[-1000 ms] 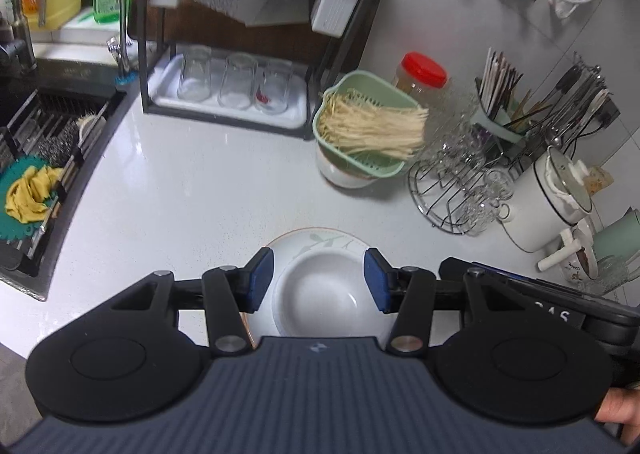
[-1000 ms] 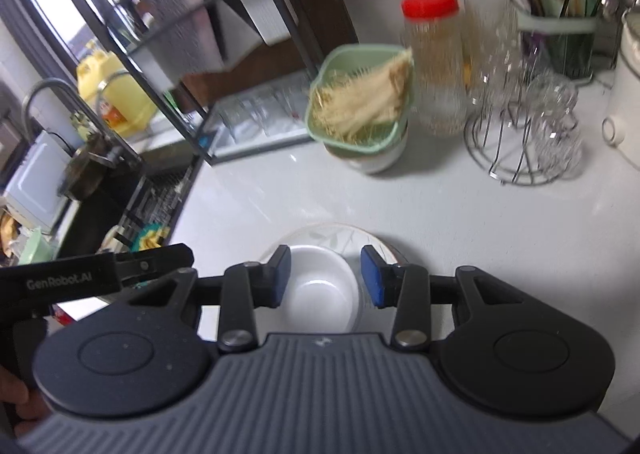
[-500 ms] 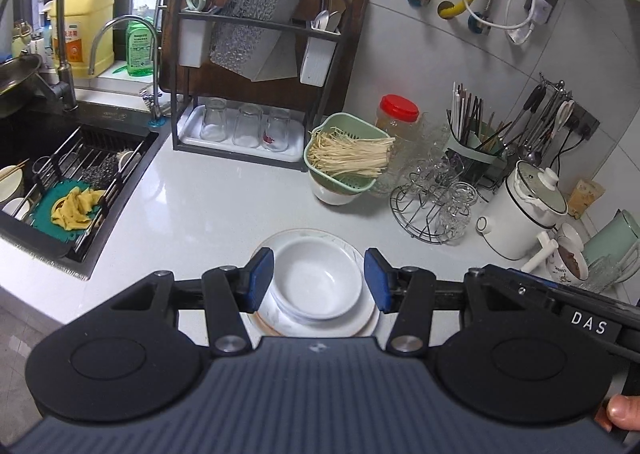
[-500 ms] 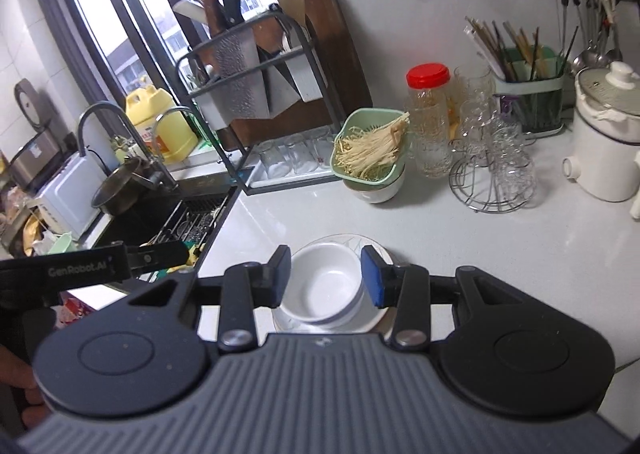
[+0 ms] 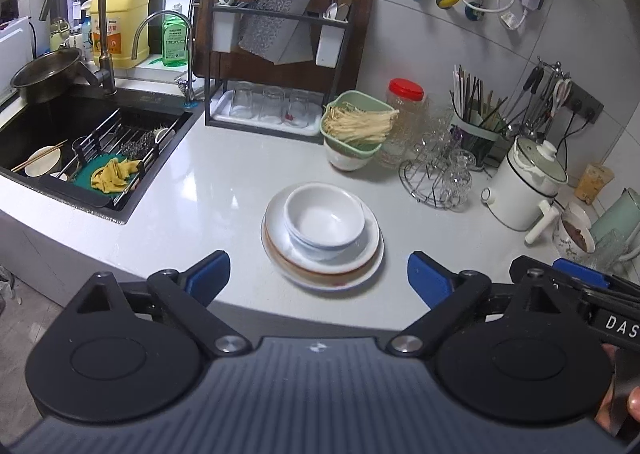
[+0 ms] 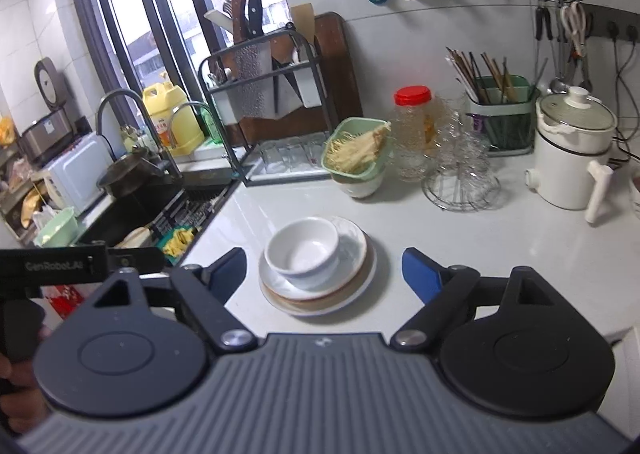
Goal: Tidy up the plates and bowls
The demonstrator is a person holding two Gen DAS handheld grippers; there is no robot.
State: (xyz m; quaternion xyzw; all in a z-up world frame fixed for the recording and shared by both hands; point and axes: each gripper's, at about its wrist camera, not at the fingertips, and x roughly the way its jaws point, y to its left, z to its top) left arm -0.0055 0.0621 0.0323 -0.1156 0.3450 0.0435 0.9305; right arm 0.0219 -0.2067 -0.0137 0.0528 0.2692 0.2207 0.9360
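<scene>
Left gripper (image 5: 319, 274): jaws spread wide, nothing held; it hangs above the near edge of the surface (image 5: 224, 189), tilted down, the stack straight ahead at 12 o'clock and well apart from the pads.
Right gripper (image 6: 323, 269): jaws equally wide, empty; level with its partner, which shows at its 9 o'clock, and the stack sits between the fingertips' lines but beyond them.
Bowls (image 5: 325, 222): nested, at least two by the rims, resting on the plates.
Plates (image 5: 322, 266): stacked, a brown-rimmed one among the white, near the front edge.
Done: one tidy pile, untouched by either gripper.
Left: perhaps the bowl (image 5: 43, 161) with chopsticks in the sink (image 5: 100, 113), at 10 o'clock; otherwise the sorting looks finished.
</scene>
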